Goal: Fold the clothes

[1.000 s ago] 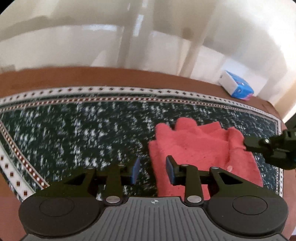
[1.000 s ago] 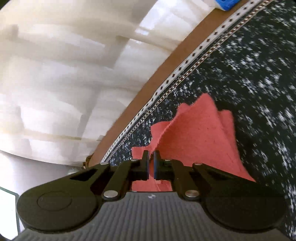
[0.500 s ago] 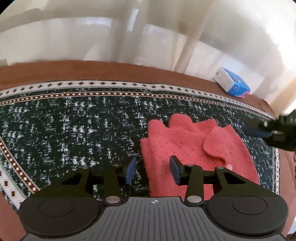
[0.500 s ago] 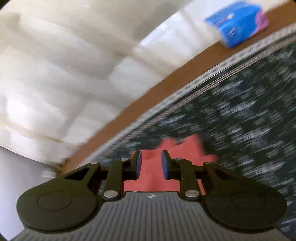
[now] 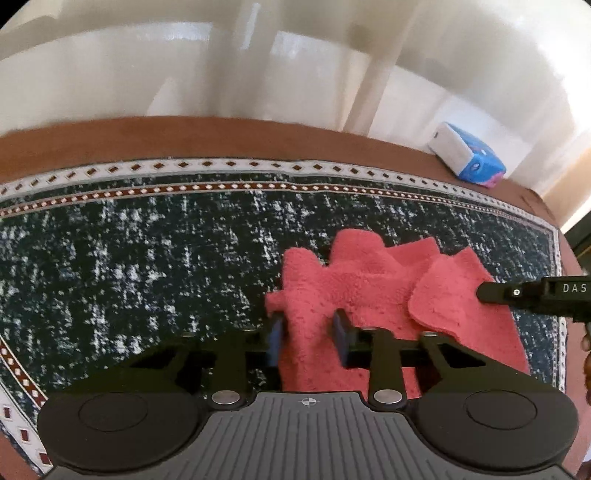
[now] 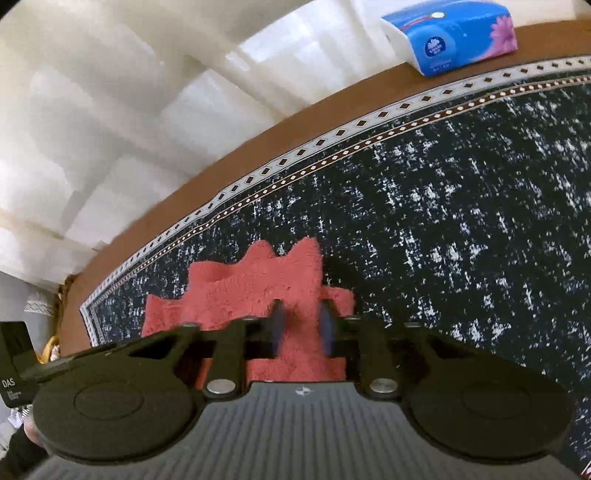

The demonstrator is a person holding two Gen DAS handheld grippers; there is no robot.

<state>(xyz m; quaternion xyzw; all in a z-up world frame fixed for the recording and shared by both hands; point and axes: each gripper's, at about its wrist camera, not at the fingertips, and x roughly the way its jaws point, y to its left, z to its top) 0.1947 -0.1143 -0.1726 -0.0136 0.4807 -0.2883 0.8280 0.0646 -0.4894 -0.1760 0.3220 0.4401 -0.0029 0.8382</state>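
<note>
A red terry cloth [image 5: 369,295] lies folded and rumpled on a dark speckled rug [image 5: 147,266]. It also shows in the right wrist view [image 6: 251,291]. My left gripper [image 5: 306,334] is open, its jaws straddling the cloth's left edge. My right gripper [image 6: 300,328] is open over the cloth, its jaws apart with cloth between them. In the left wrist view the right gripper [image 5: 491,291] reaches in from the right edge, its tip over a folded-over flap of the cloth; its opening cannot be judged there.
The rug has a white and brown patterned border [image 5: 221,173] on a brown table [image 5: 184,136]. A blue and white tissue pack [image 5: 467,160] lies at the table's far right, also in the right wrist view [image 6: 450,35]. White curtains hang behind.
My right gripper opened and let go of the cloth corner, which now lies folded over. My left gripper moved forward so its jaws straddle the cloth's left edge.
</note>
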